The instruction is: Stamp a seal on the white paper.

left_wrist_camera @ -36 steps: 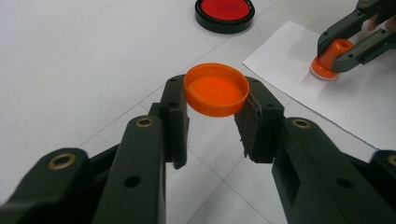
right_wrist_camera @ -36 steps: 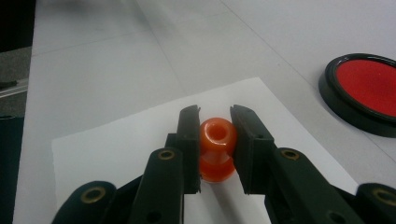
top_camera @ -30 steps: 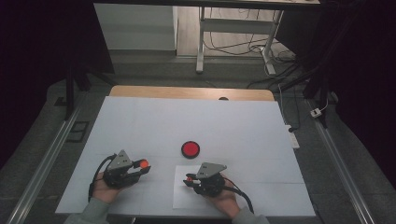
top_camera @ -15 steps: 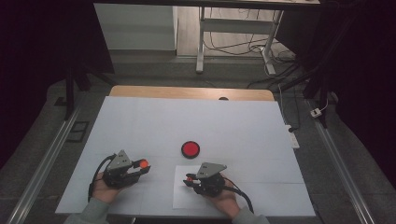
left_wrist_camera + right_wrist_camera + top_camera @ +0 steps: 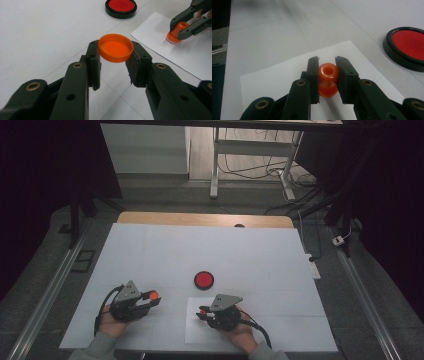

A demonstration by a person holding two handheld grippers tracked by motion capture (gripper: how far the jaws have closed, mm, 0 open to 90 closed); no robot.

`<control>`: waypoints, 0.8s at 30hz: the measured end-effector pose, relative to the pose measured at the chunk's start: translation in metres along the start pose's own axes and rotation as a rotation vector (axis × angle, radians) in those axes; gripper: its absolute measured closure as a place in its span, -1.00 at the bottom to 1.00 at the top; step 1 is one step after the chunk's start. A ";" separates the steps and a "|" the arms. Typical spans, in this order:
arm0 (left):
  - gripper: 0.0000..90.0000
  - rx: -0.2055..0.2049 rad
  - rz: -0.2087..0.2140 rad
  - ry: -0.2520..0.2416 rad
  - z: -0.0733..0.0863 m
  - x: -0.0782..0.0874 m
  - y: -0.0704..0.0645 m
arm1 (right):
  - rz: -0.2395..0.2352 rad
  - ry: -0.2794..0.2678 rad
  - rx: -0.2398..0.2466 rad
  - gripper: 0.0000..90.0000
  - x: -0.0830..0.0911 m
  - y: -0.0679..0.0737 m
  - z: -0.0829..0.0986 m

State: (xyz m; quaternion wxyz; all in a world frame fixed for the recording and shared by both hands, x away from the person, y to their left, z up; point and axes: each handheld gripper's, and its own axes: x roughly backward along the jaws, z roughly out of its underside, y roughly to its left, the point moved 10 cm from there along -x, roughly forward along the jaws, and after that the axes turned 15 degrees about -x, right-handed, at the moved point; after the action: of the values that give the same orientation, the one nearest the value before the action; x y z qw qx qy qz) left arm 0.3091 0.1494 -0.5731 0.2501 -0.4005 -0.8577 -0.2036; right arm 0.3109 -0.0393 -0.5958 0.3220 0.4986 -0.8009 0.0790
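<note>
Orange stamp (image 5: 328, 80): small knobbed piece with a narrow waist and a wider round base. Long axis upright; the base rests on the white paper sheet (image 5: 274, 75) and the hollow-topped knob points up. Stands on the left part of the sheet, as the high view (image 5: 202, 310) shows. Seen from the left gripper view (image 5: 176, 32), it sits upright near the sheet's edge.

Right gripper (image 5: 327, 68): jaws clamped on the stamp's waist and knob, one on each side, approaching low along the sheet. In the high view (image 5: 204, 312) the gripper sits over the sheet, with a hand behind it.

Orange cap (image 5: 115, 48): shallow round lid, open side up, its flat axis roughly level and tipped slightly toward the camera. Held clear of the table surface.

Left gripper (image 5: 113, 60): jaws closed on the cap's rim from two opposite sides. In the high view (image 5: 150, 297) it lies left of the sheet, jaws pointing right, well apart from the right gripper.

Red ink pad (image 5: 204, 280): round, black-rimmed, lid off, lying flat just beyond the sheet's far edge, between the two grippers and farther out.

White table top (image 5: 165, 255): bears all the above; wooden edge along the far side.
</note>
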 end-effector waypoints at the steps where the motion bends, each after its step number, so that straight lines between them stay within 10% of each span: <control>1: 0.44 0.000 -0.001 -0.001 0.000 0.000 0.000 | 0.001 0.000 0.001 0.62 0.000 0.000 0.000; 14: 0.44 -0.003 -0.007 -0.006 -0.001 0.002 0.001 | 0.003 -0.003 -0.002 0.60 0.000 0.001 -0.001; 24: 0.44 -0.007 -0.006 -0.002 -0.001 0.001 0.000 | -0.042 -0.150 -0.088 0.60 0.031 -0.003 -0.028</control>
State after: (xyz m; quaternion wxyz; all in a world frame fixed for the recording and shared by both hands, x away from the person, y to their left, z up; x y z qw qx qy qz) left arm 0.3088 0.1497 -0.5714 0.2472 -0.3991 -0.8584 -0.2069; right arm 0.3162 -0.0511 -0.5557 0.2843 0.5051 -0.8149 -0.0007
